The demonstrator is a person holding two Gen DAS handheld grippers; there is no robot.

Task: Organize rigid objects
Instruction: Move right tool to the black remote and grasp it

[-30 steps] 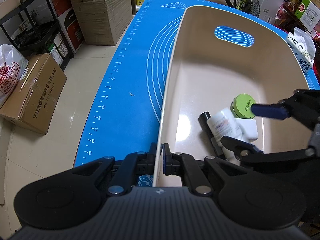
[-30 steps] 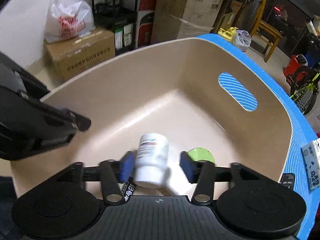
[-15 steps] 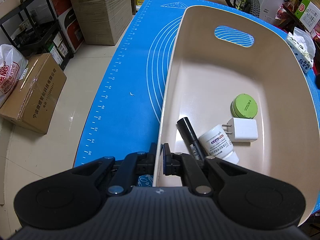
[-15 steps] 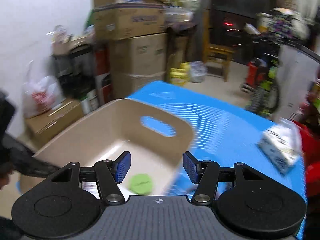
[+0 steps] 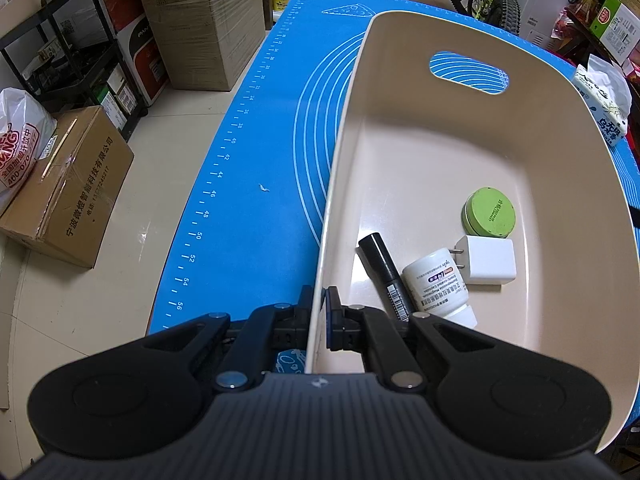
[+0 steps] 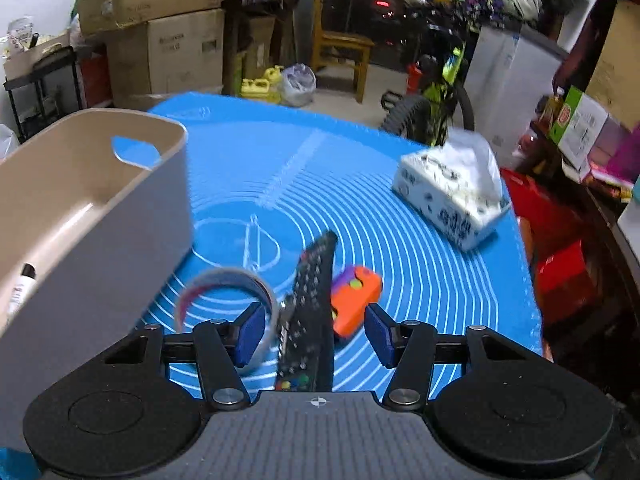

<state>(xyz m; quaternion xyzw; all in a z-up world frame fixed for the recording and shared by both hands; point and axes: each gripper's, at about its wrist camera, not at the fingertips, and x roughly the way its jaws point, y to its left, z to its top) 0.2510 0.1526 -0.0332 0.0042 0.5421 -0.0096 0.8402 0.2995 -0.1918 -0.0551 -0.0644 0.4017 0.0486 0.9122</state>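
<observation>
A beige bin (image 5: pixel 460 128) with a handle cutout fills the right of the left wrist view. At its lower right lie a black marker (image 5: pixel 384 276), a white bottle (image 5: pixel 438 286) on its side, a white charger (image 5: pixel 486 260) and a green round tin (image 5: pixel 489 212). In the right wrist view, low centre, a black remote (image 6: pixel 310 312) lies between a tape roll (image 6: pixel 224 304) and an orange toy (image 6: pixel 354 292).

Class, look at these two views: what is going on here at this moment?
A person with a tool in each hand is sorting small things into a beige plastic bin on a blue silicone mat. The left tool is clamped on the bin's near wall. Inside lie a black marker, a white pill bottle, a white charger plug and a round green tin. The right tool, jaws closing with nothing gripped, hangs above a black remote control, beside a tape roll and an orange toy.
</observation>
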